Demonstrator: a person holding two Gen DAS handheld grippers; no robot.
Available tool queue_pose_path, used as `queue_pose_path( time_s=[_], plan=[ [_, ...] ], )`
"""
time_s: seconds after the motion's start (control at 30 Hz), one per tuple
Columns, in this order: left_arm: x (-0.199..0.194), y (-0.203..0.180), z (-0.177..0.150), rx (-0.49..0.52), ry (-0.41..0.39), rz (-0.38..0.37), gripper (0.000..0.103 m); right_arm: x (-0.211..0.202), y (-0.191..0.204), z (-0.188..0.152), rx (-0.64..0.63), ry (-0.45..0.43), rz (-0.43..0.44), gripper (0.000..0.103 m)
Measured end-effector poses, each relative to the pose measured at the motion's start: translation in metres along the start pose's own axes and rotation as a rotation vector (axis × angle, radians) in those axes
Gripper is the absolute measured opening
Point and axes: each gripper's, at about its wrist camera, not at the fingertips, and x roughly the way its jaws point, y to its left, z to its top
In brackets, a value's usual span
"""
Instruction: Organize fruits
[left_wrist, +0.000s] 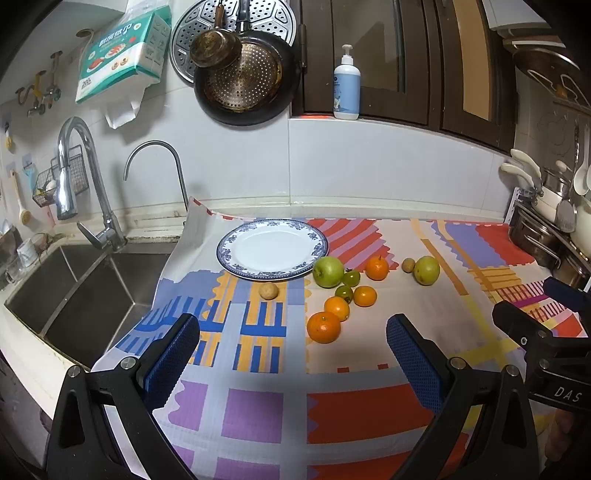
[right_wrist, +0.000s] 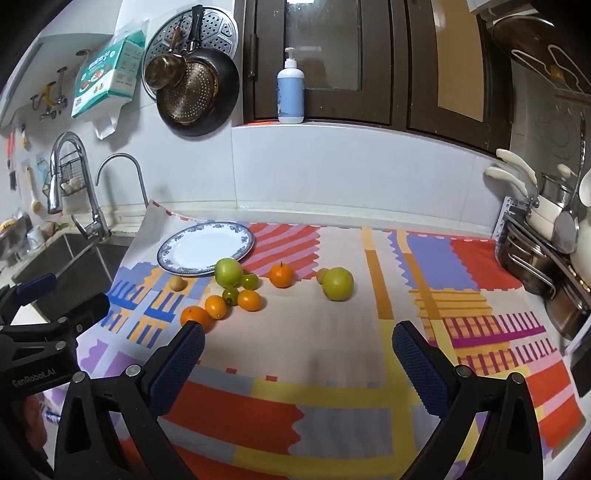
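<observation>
Hovering wide apart and empty, the left gripper (left_wrist: 293, 341) and right gripper (right_wrist: 297, 349) are held above the surface's near edge. Fruit is scattered mid-surface beside the empty plate (left_wrist: 272, 247); the nearest orange (left_wrist: 323, 327) should be approached squarely and closed on gently.

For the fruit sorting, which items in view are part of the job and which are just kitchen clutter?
Part of the job:
- plate, bare
- two green apples
- four oranges
- two small green fruits
- two small tan fruits
- left tongs and right tongs, both open

Clutter:
- soap bottle
- hanging pans
- sink
- patterned cloth
</observation>
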Motion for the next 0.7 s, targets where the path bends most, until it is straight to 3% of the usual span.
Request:
queue_pose_path(
  time_s=[0.7],
  plan=[
    [0.0041, -0.0012, -0.0010, 0.002, 0.008, -0.003, 0.103, 0.0027, 0.0012, -0.0003, -0.003, 0.002, 0.002, 0.102]
  ],
)
